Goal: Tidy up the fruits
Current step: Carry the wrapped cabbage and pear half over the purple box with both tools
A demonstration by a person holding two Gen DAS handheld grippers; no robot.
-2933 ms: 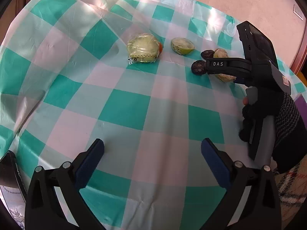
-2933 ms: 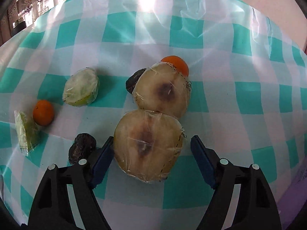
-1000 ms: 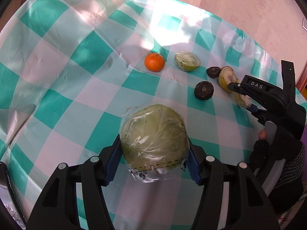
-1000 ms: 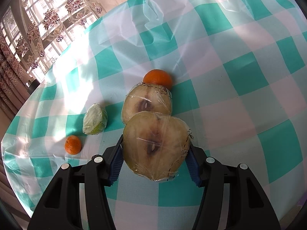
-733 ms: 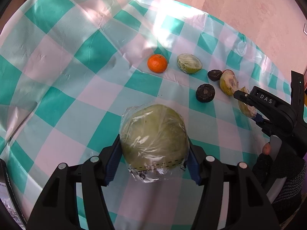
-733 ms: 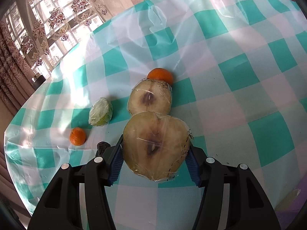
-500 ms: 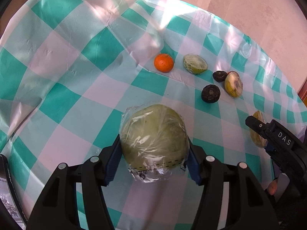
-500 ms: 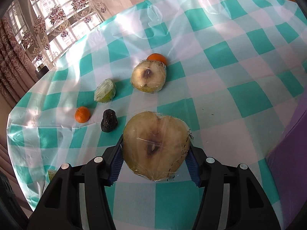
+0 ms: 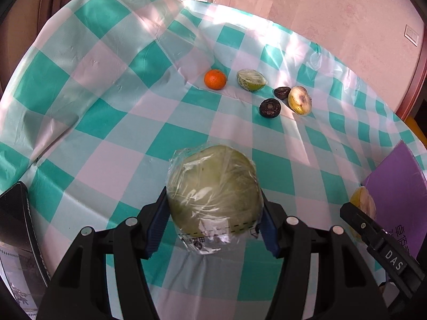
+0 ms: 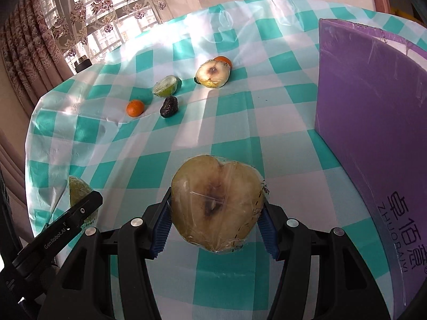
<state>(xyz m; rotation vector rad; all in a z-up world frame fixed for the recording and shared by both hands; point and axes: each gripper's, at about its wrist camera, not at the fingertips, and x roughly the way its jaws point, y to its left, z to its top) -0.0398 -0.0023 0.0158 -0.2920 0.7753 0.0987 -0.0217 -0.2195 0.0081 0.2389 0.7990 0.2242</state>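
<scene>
"DAS" on the right gripper [image 9: 384,242], "GenRobot.AI" on the left gripper [image 10: 72,221], "ZHUOBAIYI" on the purple box [image 10: 373,106]

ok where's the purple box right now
In the right wrist view the purple box stands on the checked tablecloth along the right edge, just right of the wrapped fruit half the right gripper holds.

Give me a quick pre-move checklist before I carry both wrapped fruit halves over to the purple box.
1. Left claw clamped on the plastic-wrapped green fruit half: ok.
2. Right claw clamped on the plastic-wrapped brown-cored pear half: ok.
3. Tall purple cardboard box in view beside the right claw: ok.
4. Box opening visible for the drop: cannot tell.
5. The claws apart from each other: ok.
6. Remaining fruit, including the small orange tangerine, lying away from the box on the checked tablecloth: ok.
</scene>
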